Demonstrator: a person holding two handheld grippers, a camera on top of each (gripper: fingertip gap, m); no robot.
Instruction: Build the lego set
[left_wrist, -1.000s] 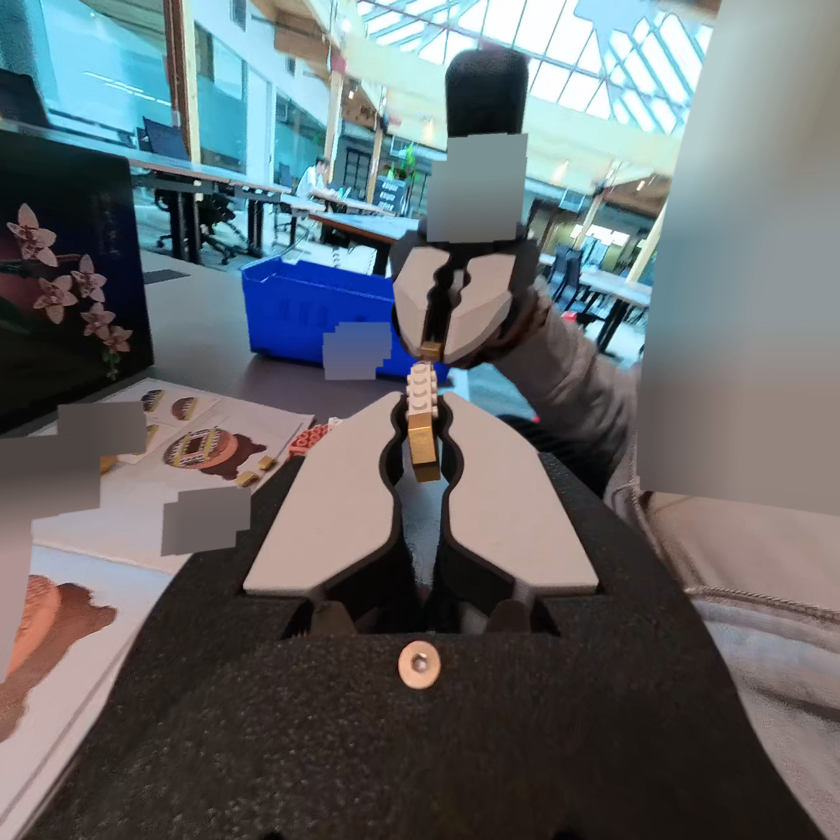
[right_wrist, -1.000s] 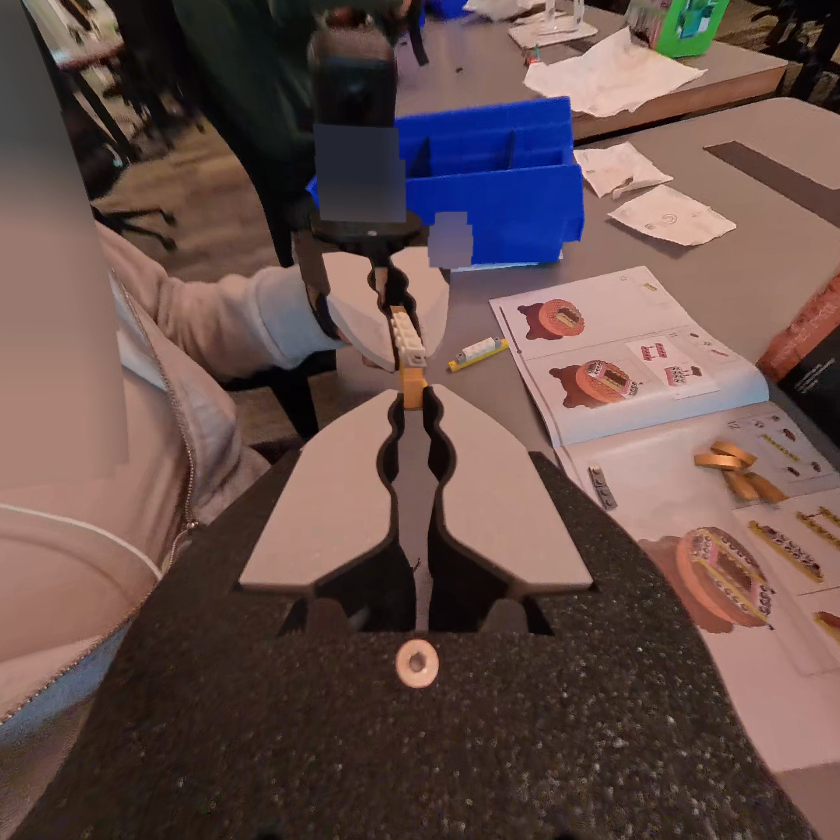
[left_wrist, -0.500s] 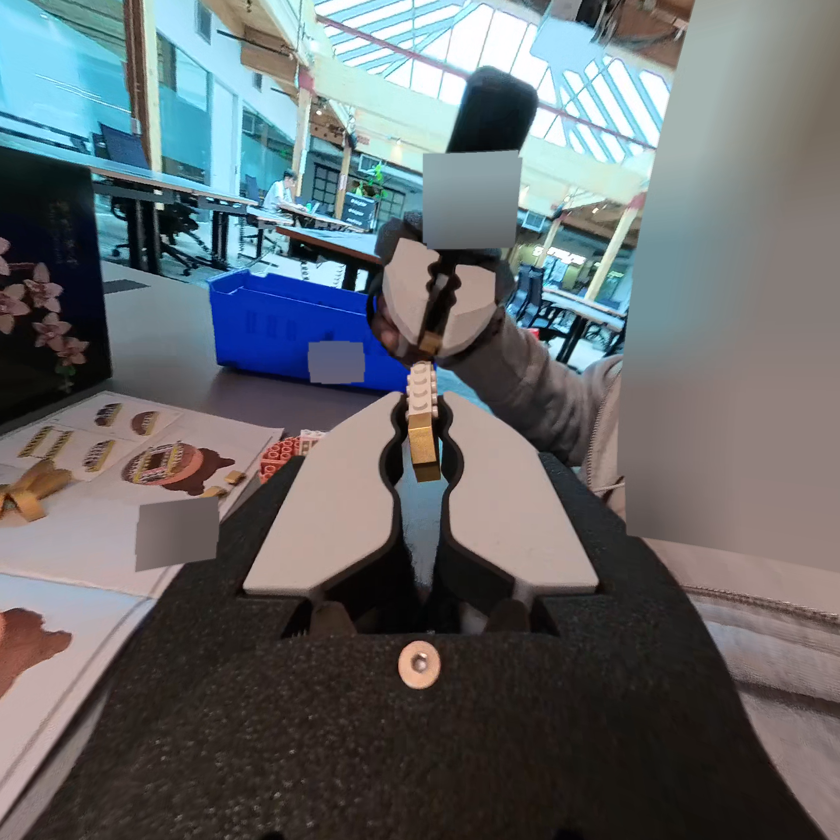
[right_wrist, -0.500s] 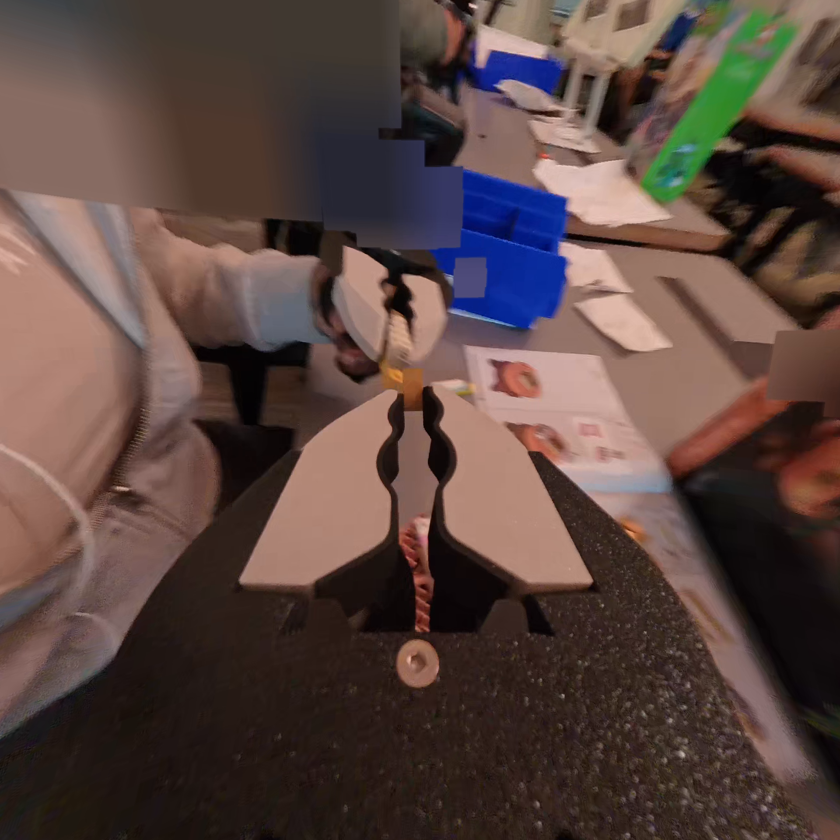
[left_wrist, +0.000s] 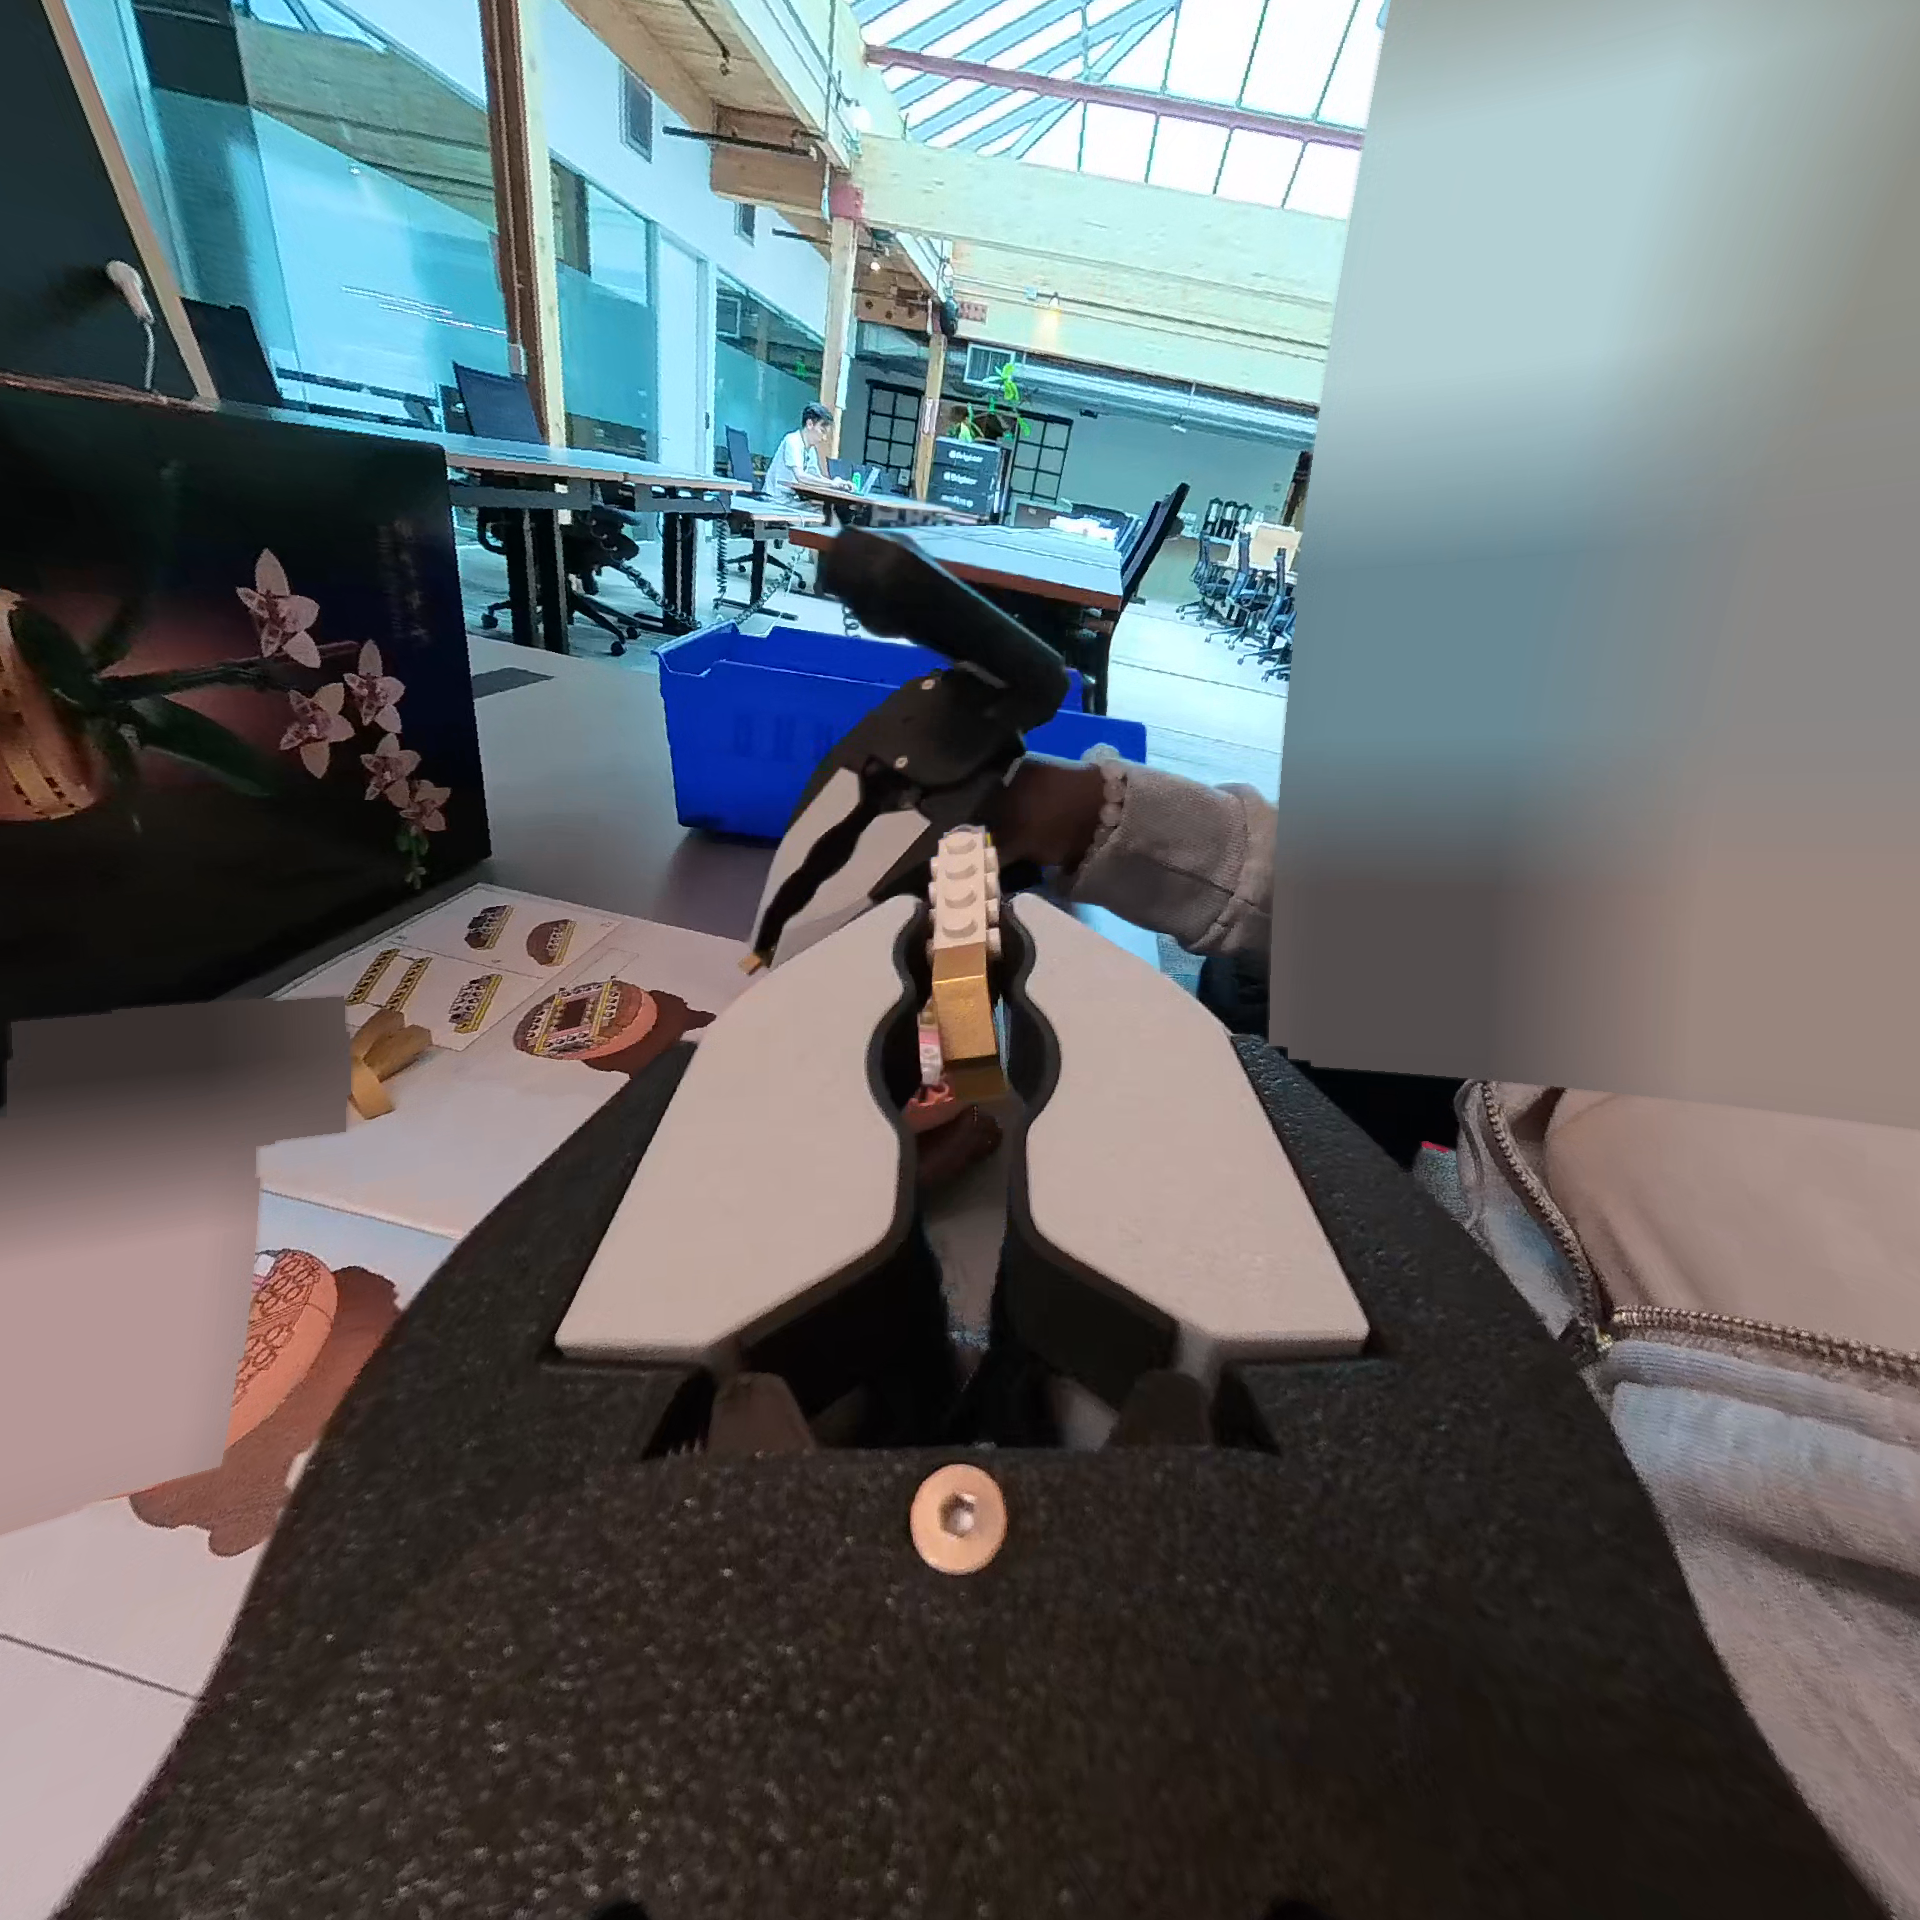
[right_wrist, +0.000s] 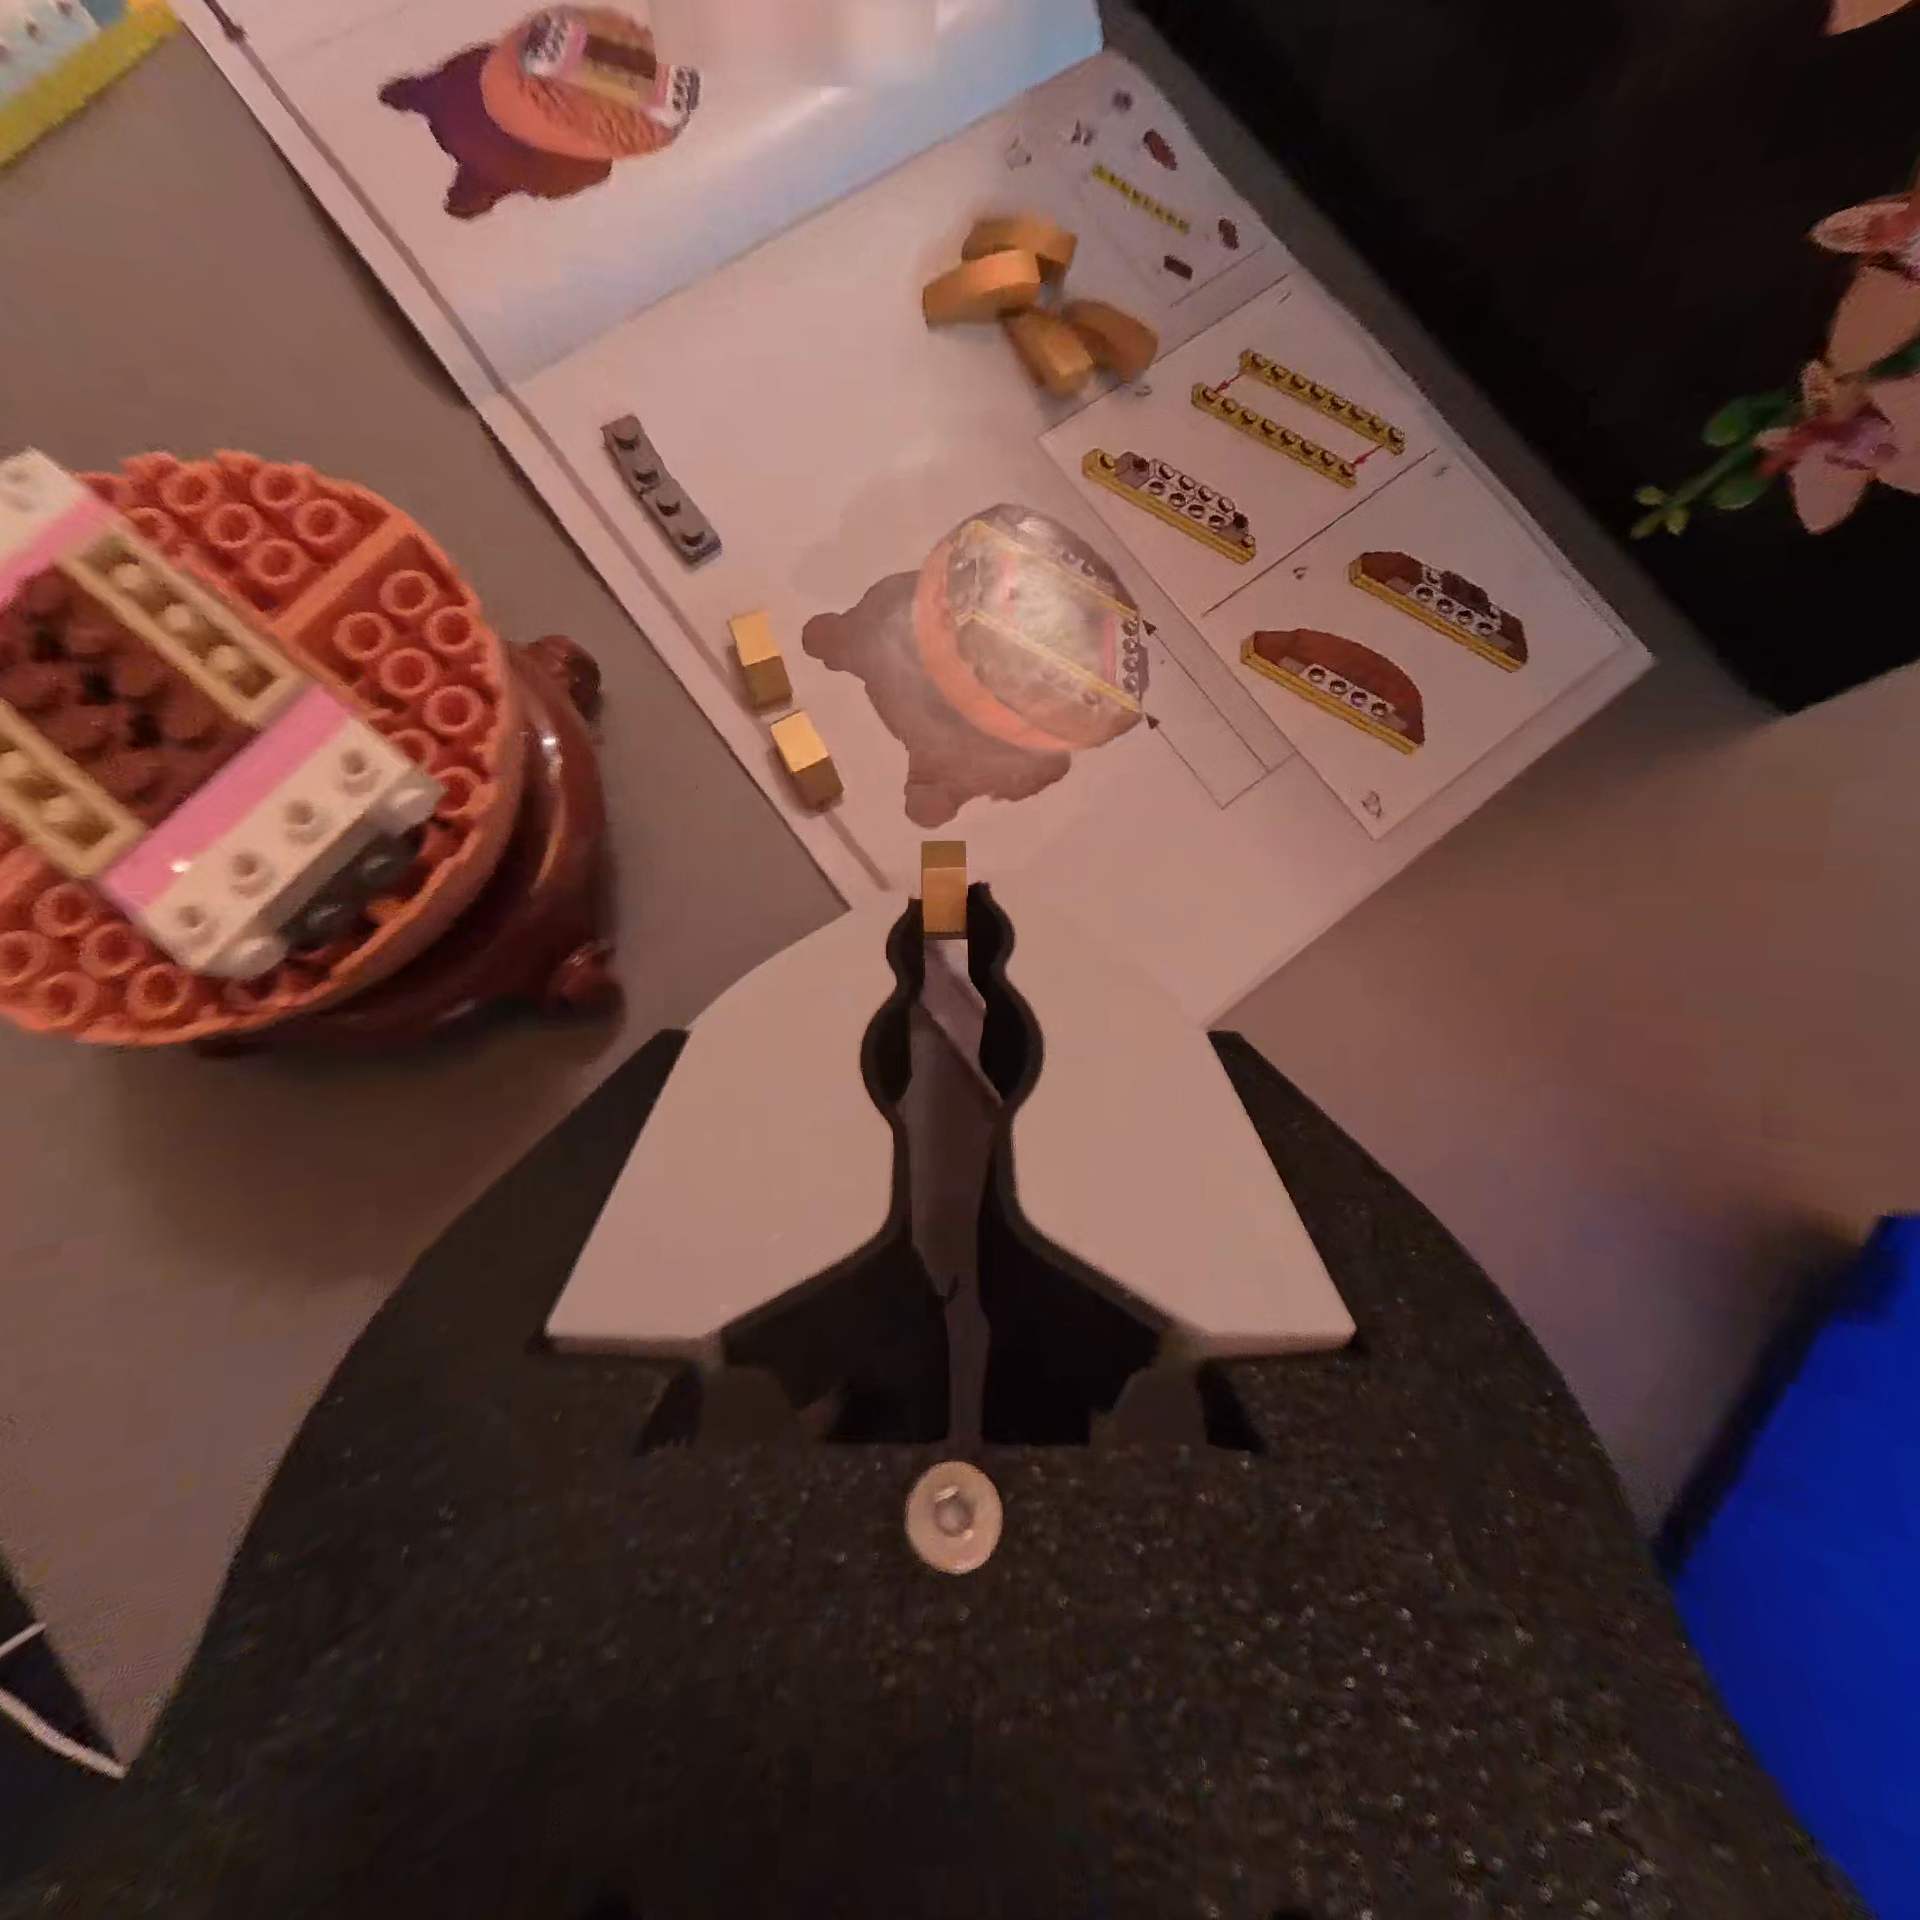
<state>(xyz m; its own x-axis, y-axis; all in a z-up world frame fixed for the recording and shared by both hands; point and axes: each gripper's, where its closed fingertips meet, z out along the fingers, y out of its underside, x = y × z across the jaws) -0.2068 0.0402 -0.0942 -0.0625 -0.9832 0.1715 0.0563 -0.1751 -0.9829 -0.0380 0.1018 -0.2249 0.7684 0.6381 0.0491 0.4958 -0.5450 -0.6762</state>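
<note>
Worktop (right_wrist: 260, 1195): grey, carrying everything below.

Box (left_wrist: 208, 675): dark, printed with orchid flowers, upright at the far left of my left wrist view.

Bin (left_wrist: 769, 727): blue, on the worktop behind my right hand-held gripper.

Instruction booklet (right_wrist: 831, 436): open, flat beside the model.

Round model (right_wrist: 239, 748): salmon studded dish on a glossy brown base, with white, pink and tan bricks across its top; it stands left of the booklet.

My left hand-held gripper (left_wrist: 964, 925): pressed together on a white studded brick with a gold piece (left_wrist: 964, 1013) at its lower end, held above the worktop.

My right hand-held gripper (right_wrist: 943, 914): tips pinching a small gold cube (right_wrist: 943, 883), over the booklet's near corner.

Loose parts on the booklet: a heap of gold curved pieces (right_wrist: 1039, 301); a grey studded plate (right_wrist: 660, 488); two gold cubes (right_wrist: 779, 707), near each other.
</note>
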